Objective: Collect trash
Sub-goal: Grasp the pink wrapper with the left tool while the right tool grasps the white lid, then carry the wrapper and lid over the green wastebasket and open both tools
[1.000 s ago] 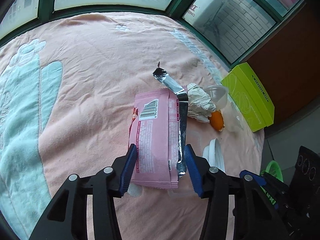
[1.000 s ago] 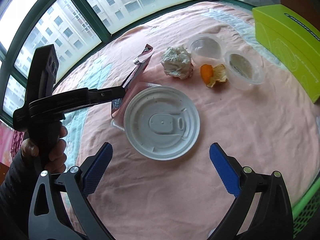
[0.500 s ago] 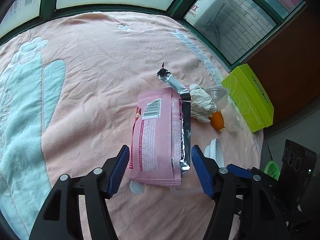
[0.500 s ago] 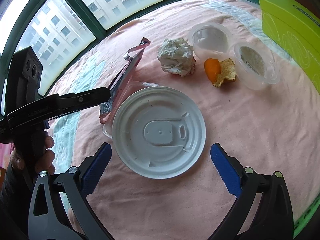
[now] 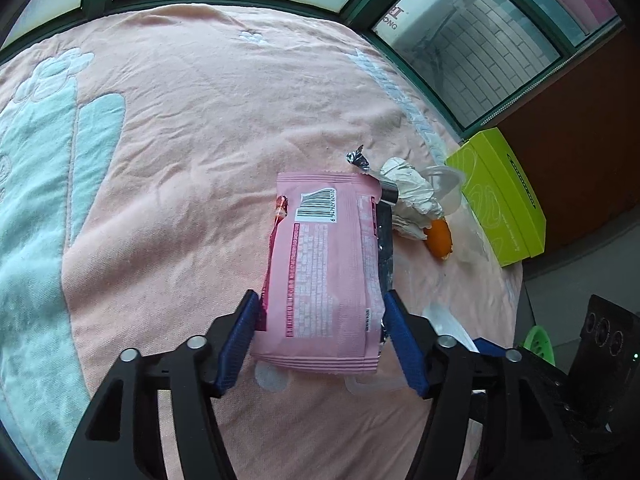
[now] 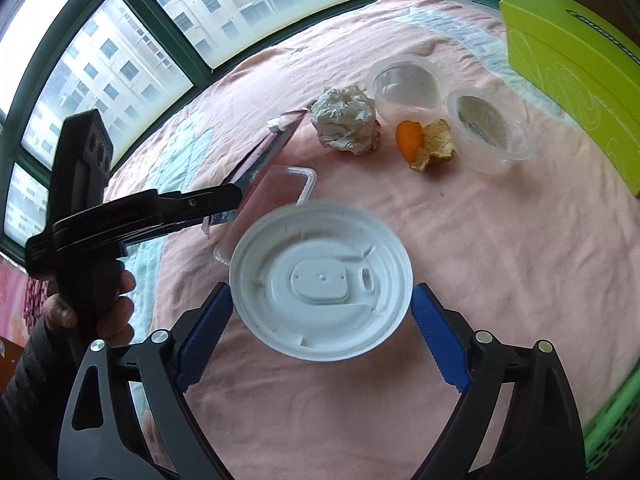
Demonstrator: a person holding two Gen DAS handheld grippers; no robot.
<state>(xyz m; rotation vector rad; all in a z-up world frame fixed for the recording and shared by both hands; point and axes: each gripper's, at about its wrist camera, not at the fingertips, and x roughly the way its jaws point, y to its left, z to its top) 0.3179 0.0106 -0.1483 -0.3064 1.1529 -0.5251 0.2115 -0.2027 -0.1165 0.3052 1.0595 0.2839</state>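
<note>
- The pink wrapper (image 5: 326,268) lies between our left gripper (image 5: 320,332)'s blue fingers (image 5: 236,344), which close on its two long edges; we see it raised off the pink cloth (image 5: 192,152) at a tilt.
- Its long axis runs away from us, barcode end far, foil strip along the right.
- Beyond it sit a crumpled tissue (image 6: 346,120), an orange peel (image 6: 424,144) and two clear cups (image 6: 404,86); the nearer-right one (image 6: 490,132) holds brownish residue, the other looks empty.
- A clear shallow tray (image 6: 280,188) lies under the wrapper.
- Our right gripper (image 6: 320,340) spreads its fingers wide on either side of the white lid (image 6: 320,280), not gripping it.
- A green box (image 6: 572,60) stands far right.
</note>
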